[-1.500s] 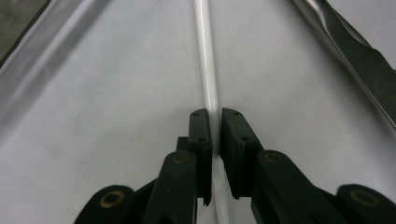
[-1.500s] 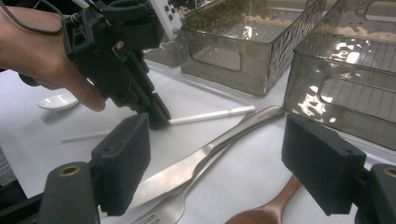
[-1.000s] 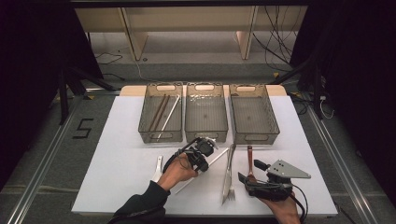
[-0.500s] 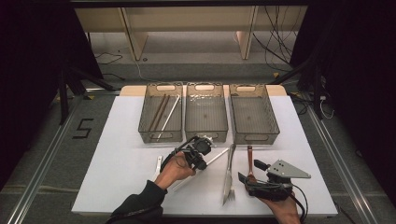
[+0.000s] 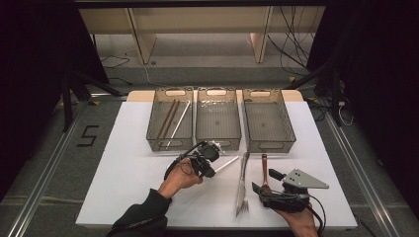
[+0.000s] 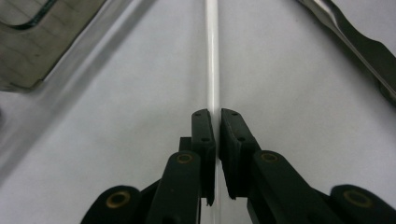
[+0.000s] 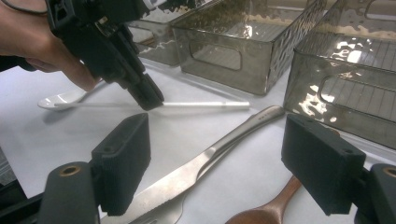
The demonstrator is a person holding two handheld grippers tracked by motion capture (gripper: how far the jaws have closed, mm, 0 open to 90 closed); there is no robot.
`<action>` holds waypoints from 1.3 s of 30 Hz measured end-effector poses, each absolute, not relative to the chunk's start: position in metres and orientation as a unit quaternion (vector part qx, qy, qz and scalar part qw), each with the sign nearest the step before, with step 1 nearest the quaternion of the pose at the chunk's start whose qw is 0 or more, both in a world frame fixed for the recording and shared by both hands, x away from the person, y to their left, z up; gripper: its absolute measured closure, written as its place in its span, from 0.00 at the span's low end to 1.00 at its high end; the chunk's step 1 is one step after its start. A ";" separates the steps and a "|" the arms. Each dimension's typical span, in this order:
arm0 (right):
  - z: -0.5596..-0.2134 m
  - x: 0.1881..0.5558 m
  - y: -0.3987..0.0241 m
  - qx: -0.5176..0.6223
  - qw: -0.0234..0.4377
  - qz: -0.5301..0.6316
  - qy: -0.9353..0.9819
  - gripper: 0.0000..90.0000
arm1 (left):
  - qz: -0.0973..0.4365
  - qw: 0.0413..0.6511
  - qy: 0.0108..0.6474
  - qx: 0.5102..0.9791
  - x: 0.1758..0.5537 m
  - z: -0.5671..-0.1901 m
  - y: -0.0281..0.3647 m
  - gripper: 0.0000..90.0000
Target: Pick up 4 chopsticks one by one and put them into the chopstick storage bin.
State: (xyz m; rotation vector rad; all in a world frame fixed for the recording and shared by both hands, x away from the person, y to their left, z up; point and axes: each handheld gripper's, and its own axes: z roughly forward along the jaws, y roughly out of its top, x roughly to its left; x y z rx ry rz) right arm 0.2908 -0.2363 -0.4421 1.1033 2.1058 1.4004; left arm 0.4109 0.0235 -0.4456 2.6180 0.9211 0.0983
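High view: the left gripper (image 5: 216, 169) is clamping the thin white plastic chopstick (image 5: 228, 163) lying on the white table (image 5: 123, 168), just beside the steel knife (image 5: 242, 182); the right gripper (image 7: 219, 154) is resting with jaws spread, gripping nothing, over the brown wooden spoon (image 7: 266, 210).

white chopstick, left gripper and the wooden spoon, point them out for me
white chopstick (image 6: 212, 56), left gripper view, bare shaft beyond the jaws
left gripper (image 7: 152, 99), right gripper view, its fingertips, closed on the chopstick
wooden spoon (image 5: 264, 168), high view, its handle
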 end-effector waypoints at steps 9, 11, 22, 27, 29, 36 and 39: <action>-0.442 0.291 -0.236 0.393 0.190 0.498 0.749 0.27 | 0.042 0.191 0.318 0.928 0.407 -0.433 0.031 0.94; -0.442 0.291 -0.236 0.393 0.191 0.499 0.749 0.27 | 0.043 0.192 0.317 0.928 0.406 -0.430 0.033 0.94; -0.442 0.291 -0.236 0.393 0.191 0.498 0.749 0.27 | 0.066 0.212 0.306 0.926 0.401 -0.399 0.048 0.94; -0.442 0.291 -0.236 0.393 0.191 0.498 0.749 0.27 | 0.075 0.224 0.305 0.923 0.402 -0.383 0.059 0.94; -0.442 0.291 -0.236 0.393 0.191 0.498 0.749 0.27 | 0.081 0.232 0.310 0.918 0.403 -0.377 0.065 0.94; -0.442 0.291 -0.236 0.393 0.191 0.497 0.750 0.27 | 0.093 0.246 0.332 0.906 0.417 -0.360 0.085 0.94; -0.442 0.291 -0.236 0.394 0.191 0.497 0.749 0.27 | 0.095 0.251 0.347 0.899 0.427 -0.355 0.095 0.94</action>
